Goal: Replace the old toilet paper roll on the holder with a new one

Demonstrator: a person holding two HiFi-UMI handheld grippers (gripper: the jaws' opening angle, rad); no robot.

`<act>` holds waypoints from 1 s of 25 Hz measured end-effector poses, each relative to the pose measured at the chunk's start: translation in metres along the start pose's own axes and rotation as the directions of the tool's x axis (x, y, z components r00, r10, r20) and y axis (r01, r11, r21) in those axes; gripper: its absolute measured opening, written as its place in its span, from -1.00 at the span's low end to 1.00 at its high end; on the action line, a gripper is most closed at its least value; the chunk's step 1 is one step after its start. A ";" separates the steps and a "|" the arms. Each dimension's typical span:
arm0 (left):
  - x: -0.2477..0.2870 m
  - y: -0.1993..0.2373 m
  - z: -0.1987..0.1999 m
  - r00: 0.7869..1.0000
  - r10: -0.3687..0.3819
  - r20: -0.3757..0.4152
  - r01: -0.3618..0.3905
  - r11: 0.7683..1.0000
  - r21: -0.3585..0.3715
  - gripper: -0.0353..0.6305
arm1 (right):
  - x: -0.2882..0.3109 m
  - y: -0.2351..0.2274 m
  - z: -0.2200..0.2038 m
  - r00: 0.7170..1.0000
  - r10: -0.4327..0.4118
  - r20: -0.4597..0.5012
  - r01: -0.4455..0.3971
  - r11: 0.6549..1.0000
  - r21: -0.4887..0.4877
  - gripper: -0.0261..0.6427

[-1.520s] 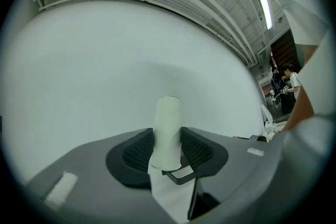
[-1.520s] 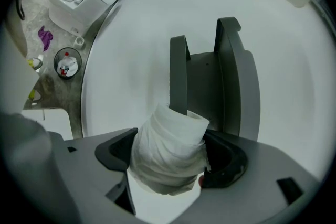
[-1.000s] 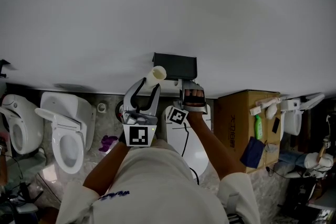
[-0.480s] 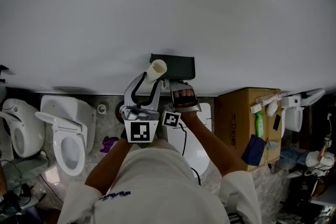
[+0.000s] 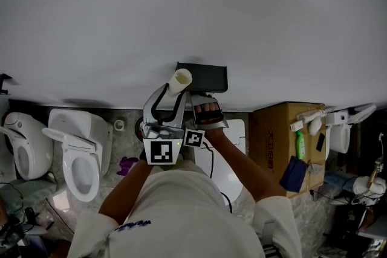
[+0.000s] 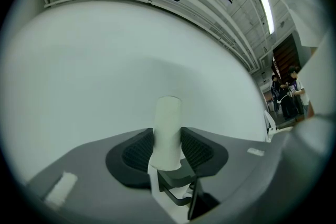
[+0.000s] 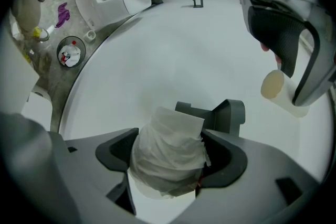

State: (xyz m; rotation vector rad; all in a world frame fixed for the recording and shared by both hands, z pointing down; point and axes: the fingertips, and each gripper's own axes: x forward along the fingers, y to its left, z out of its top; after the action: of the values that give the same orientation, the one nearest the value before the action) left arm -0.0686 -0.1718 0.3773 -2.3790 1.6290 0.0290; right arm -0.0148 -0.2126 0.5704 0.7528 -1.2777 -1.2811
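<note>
The right gripper, carrying the new paper roll, has slid leftward in the head view, from under the right end of the dark holder toward its middle. It is now just beside the left gripper and its cardboard tube. The right gripper's marker cube has shifted left too.

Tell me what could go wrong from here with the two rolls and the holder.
1. The new roll in the right gripper looks loosely wound, with a sheet sticking up; it could snag on the holder or unravel.
2. The left gripper holds the empty tube by one end, close beside the holder; it could slip out or get in the right gripper's way.
</note>
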 end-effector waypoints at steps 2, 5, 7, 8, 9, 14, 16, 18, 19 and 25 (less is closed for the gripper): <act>-0.001 0.001 0.001 0.999 0.030 0.023 -0.028 0.997 -0.074 -0.39 | 0.000 0.000 0.001 1.000 0.001 0.002 -0.001 1.000 -0.001 0.17; 0.000 0.001 0.001 0.999 0.043 0.026 -0.040 0.993 -0.115 -0.39 | -0.001 -0.001 0.001 1.000 0.003 0.004 -0.003 1.000 -0.004 0.17; 0.000 0.002 0.002 0.998 0.059 0.029 -0.054 0.986 -0.157 -0.39 | 0.000 -0.001 0.003 1.000 0.004 0.006 -0.004 1.000 -0.006 0.17; 0.000 0.003 0.002 0.997 0.072 0.033 -0.064 0.980 -0.187 -0.39 | 0.000 -0.001 0.003 1.000 0.004 0.006 -0.004 1.000 -0.008 0.17; 0.000 0.004 0.002 0.997 0.076 0.035 -0.068 0.978 -0.196 -0.39 | 0.000 -0.001 0.004 1.000 0.004 0.006 -0.004 1.000 -0.009 0.17; -0.001 0.000 0.000 1.000 0.008 -0.002 -0.008 1.000 -0.025 -0.39 | 0.000 -0.001 0.004 1.000 0.005 0.007 -0.005 1.000 -0.007 0.17; -0.002 0.001 0.001 1.000 -0.007 -0.007 0.007 1.000 0.019 -0.39 | 0.000 -0.001 0.005 1.000 0.006 0.002 -0.006 1.000 -0.011 0.17; -0.004 0.001 0.001 1.000 -0.007 -0.006 0.007 1.000 0.017 -0.39 | 0.000 -0.002 0.004 1.000 0.006 -0.001 -0.006 1.000 -0.011 0.17; -0.004 0.001 0.001 1.000 -0.007 -0.008 0.007 1.000 0.011 -0.39 | 0.000 -0.002 0.004 1.000 0.005 0.000 -0.005 1.000 -0.007 0.17; -0.004 0.002 0.003 1.000 0.018 0.017 -0.017 0.998 -0.062 -0.39 | -0.004 0.008 0.000 0.999 0.053 -0.010 -0.051 0.992 0.119 0.43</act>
State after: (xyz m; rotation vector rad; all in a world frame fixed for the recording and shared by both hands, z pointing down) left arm -0.0719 -0.1687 0.3748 -2.4034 1.6642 0.1048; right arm -0.0120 -0.2073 0.5765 0.8054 -1.3640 -1.1642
